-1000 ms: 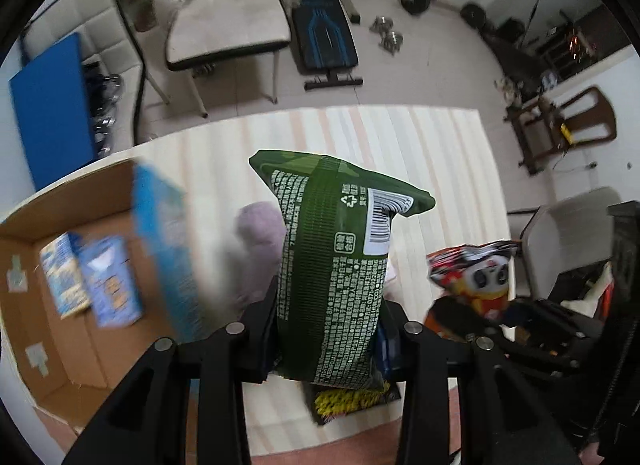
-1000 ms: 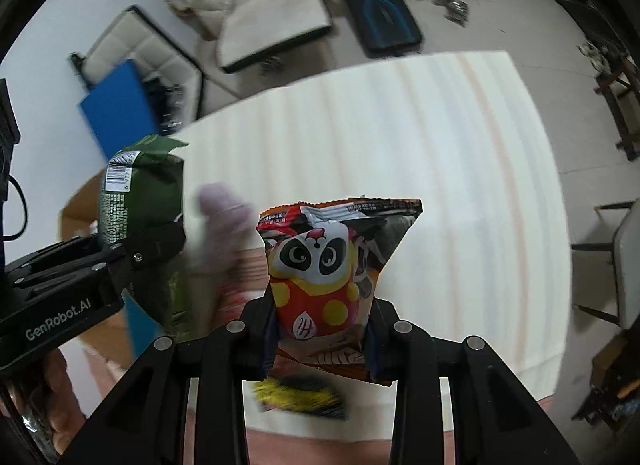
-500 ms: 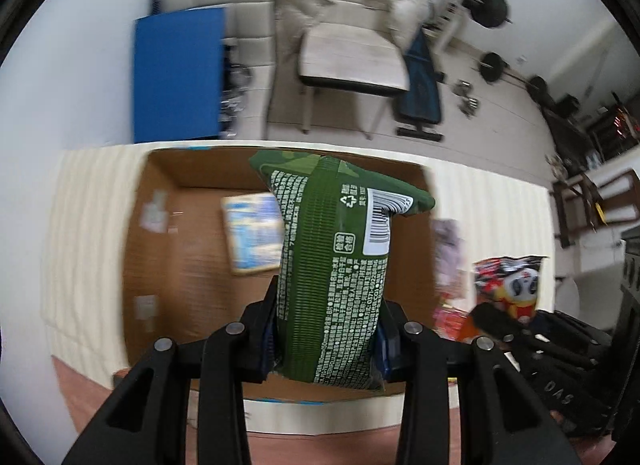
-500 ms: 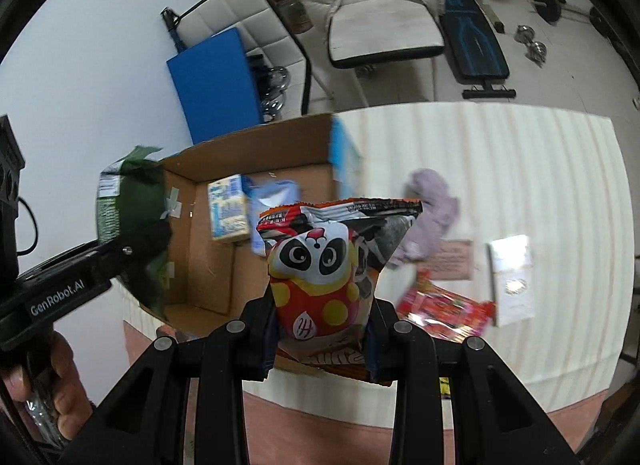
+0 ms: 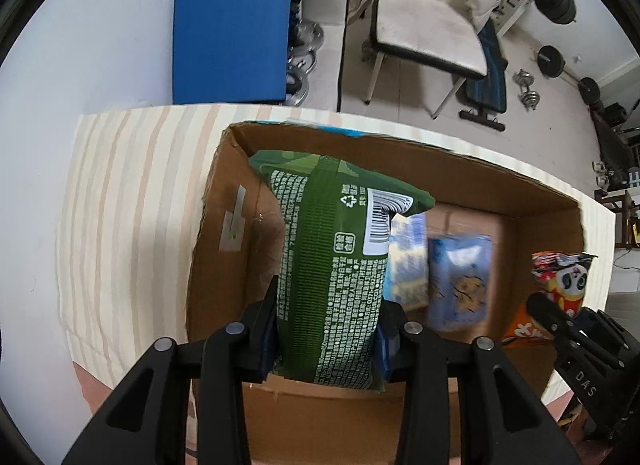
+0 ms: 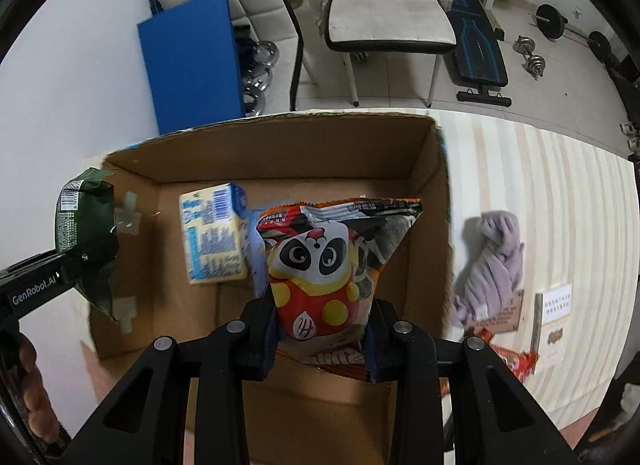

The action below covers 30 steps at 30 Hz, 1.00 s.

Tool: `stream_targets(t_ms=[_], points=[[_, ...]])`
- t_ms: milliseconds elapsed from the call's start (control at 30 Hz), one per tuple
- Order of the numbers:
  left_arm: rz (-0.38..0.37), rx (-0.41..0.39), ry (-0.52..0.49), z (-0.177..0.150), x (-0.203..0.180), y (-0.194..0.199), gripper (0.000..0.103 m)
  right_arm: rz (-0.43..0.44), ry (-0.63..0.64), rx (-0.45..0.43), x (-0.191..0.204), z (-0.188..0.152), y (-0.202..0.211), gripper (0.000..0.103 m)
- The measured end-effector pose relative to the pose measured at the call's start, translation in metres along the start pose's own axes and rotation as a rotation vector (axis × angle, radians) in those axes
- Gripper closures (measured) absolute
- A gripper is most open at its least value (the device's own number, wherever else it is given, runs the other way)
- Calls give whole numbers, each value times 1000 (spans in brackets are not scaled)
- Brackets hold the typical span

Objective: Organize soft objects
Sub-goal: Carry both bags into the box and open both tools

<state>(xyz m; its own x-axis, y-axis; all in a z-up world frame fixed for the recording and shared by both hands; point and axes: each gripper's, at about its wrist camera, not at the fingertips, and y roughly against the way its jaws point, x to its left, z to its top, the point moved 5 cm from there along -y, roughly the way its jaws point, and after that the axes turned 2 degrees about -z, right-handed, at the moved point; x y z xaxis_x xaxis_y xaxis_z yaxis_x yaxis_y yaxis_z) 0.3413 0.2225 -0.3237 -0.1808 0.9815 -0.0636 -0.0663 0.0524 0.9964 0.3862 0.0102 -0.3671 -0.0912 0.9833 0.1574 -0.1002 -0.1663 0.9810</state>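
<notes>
Left wrist view: left gripper clamped on green packet, long axis upright, barcode end up, hanging over cardboard box, near its left wall. Right gripper pinching panda snack bag, likewise upright, above box's right half. Blue-and-yellow carton lying flat on box floor, directly below.
</notes>
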Motion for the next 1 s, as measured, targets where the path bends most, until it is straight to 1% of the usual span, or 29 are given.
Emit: stream_targets(t_ms=[200,333,433,500,567,633,667,700,733,767,833,933,967,1000], points=[[-1,61,7,16,5,-33,68,-51,7,20,0,13,-29,67],[1,92,6,22,5,-49,68,-76,13,25,-3,20,-39,67],[9,114,-19,25,3,-57,67,-93,17,31,-3,24,-45,67],[26,116,-13,27,5,-57,66,-111,18,33,-4,27,-49,66],[-2,118,20,27,7,-56,62,-125,15,40,-5,30,-52,63],[-33,115,42,29,9,-52,48,-131,12,39,-5,32,-52,58],[-37,104,50,30,10,-48,44,-138,7,32,-5,33,-50,41],[-39,92,55,31,11,-44,38,-141,4,24,-5,33,-48,19],[-37,78,56,32,13,-40,36,-132,3,17,-4,34,-45,14],[-31,66,50,32,14,-35,35,-122,0,9,-3,33,-41,13],[-13,49,39,30,16,-27,20,-116,-1,5,-2,31,-35,13],[16,11,18,23,18,-16,11,-107,4,12,2,23,-28,12],[28,2,11,20,17,-14,9,-104,3,15,3,20,-26,7],[36,-8,4,17,17,-12,5,-89,2,15,4,16,-24,0]])
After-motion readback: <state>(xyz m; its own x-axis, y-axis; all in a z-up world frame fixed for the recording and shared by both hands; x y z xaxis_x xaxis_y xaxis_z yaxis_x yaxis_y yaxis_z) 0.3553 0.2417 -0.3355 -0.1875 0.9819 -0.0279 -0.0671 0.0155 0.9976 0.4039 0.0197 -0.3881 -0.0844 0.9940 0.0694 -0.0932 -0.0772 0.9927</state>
